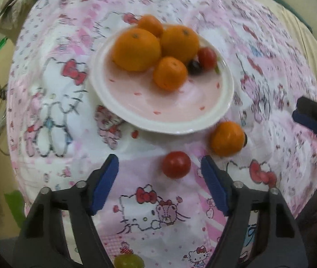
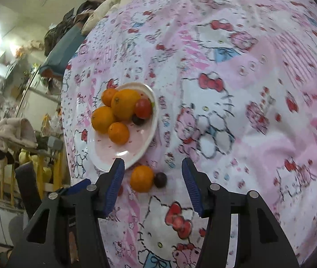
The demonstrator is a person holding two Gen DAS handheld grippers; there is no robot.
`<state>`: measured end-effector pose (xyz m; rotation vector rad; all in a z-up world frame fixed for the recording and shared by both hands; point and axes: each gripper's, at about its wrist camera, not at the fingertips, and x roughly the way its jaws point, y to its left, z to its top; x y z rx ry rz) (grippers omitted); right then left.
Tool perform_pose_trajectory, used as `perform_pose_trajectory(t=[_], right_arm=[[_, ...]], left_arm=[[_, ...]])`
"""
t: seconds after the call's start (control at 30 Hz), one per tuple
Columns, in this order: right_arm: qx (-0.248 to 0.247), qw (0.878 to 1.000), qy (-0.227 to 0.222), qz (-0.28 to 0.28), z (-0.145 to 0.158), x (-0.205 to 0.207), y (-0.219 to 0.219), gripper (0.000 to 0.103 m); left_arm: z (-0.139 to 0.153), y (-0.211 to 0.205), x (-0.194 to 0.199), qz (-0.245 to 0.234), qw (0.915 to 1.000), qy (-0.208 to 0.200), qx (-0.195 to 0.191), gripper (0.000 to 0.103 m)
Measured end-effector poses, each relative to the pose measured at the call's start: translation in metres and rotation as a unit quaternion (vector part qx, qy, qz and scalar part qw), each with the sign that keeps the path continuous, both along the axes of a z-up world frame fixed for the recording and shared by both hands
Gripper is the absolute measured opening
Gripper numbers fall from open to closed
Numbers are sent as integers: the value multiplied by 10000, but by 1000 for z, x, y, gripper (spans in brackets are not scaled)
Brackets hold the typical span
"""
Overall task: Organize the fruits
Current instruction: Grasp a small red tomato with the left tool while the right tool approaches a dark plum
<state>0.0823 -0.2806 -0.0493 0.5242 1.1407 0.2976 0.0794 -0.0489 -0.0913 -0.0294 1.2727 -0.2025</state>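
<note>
A pink-and-white plate point(image 1: 169, 109) holds several oranges point(image 1: 136, 49), a red tomato point(image 1: 207, 58) and a dark grape point(image 1: 194, 67). On the cloth in front of it lie a loose orange point(image 1: 227, 138), a red tomato point(image 1: 176, 164) and a dark grape point(image 1: 245, 139) behind the orange. My left gripper point(image 1: 159, 163) is open, with the tomato between its fingertips. A green grape point(image 1: 129, 261) lies beneath it. My right gripper point(image 2: 153, 167) is open, just short of the loose orange point(image 2: 141, 178) and dark grape point(image 2: 160, 179); the plate point(image 2: 145, 147) is beyond.
A Hello Kitty cloth point(image 1: 158, 212) covers the round table. The right gripper's finger shows at the right edge of the left wrist view point(image 1: 312, 116). Cluttered shelves and chairs point(image 2: 24, 147) stand beyond the table's left edge.
</note>
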Motion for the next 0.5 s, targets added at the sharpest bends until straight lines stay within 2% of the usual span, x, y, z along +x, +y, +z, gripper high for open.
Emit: perform_pose_trajectory(t=[0.07, 0.13, 0.17, 0.23, 0.5], right_arm=[[-23, 10000, 9, -59, -1, -2, -5, 57], [-111, 9999, 14, -100, -4, -3, -9, 57], [-145, 9998, 33, -114, -5, -4, -11, 57], [-204, 9997, 98, -120, -10, -6, -14, 57], [-360, 9991, 206, 23, -18, -5, -16, 59]], left_arm=[[-6, -7, 0, -151, 9998, 80, 84, 54], [-10, -14, 0, -222, 9996, 88, 122, 51], [-11, -15, -1, -200, 9997, 39, 138, 40], [-13, -17, 0, -194, 9997, 73, 101, 28], [-4, -10, 0, -10, 10000, 49, -18, 26]])
